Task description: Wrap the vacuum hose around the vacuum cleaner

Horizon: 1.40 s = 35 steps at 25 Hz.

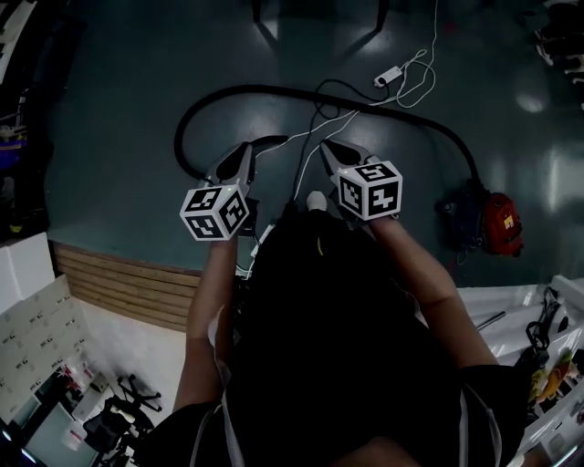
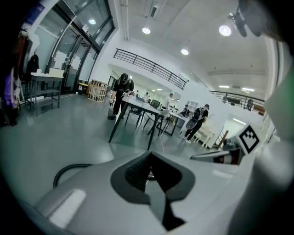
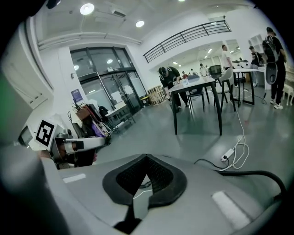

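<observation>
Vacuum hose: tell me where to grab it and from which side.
Grip the vacuum hose on its left bend, the slack end farthest from the vacuum cleaner and nearest the left gripper. It lies flat on the floor, so come from above, fingers straddling the tube crosswise. That gripper is shut now; open it first.

I log this as a large open-plan lab or workshop hall: polished grey floor across the lower frames, tall glass doors centre left of the right gripper view, a railed mezzanine upper right, and recessed ceiling lights along the top. Also listed: work tables on black legs mid-frame with people standing at them, wooden crates by the glass, and a white power strip with loose cables on the floor, lower right.
</observation>
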### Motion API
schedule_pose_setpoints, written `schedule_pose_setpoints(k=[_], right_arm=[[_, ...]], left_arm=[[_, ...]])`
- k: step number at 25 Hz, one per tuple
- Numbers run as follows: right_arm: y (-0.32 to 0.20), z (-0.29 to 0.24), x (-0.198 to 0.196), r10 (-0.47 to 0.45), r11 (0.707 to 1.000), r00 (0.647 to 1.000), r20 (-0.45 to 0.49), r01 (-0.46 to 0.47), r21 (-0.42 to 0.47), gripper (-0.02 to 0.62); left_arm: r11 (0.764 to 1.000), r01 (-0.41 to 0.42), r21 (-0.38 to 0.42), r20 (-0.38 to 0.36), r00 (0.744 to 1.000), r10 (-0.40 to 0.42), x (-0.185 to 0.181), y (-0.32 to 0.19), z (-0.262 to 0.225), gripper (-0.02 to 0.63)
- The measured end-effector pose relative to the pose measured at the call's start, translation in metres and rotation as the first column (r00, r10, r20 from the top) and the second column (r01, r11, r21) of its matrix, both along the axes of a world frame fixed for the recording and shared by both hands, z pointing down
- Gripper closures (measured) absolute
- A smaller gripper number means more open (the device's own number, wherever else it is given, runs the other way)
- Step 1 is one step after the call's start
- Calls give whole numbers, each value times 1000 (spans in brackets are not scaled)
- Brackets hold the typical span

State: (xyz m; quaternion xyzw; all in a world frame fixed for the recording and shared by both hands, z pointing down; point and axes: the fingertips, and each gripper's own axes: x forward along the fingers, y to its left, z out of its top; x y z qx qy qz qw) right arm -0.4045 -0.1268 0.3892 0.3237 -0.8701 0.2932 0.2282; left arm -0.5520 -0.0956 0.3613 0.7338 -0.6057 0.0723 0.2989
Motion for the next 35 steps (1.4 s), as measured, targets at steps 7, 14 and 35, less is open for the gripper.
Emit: schedule_pose_setpoints(k=[7, 14, 35], right_arm=[[-13, 12, -9, -55, 998, 998, -15, 55, -10, 598], [-19, 21, -16, -99, 995, 995, -18, 99, -31, 598], [-14, 72, -35, -194, 974, 978, -76, 183, -133, 598]], left_arm=[[999, 46, 6, -9, 999, -46, -9, -8, 7, 598], [997, 67, -26, -9, 998, -67, -11, -5, 18, 598], [985, 56, -162, -7, 998, -58, -33, 13, 74, 598]])
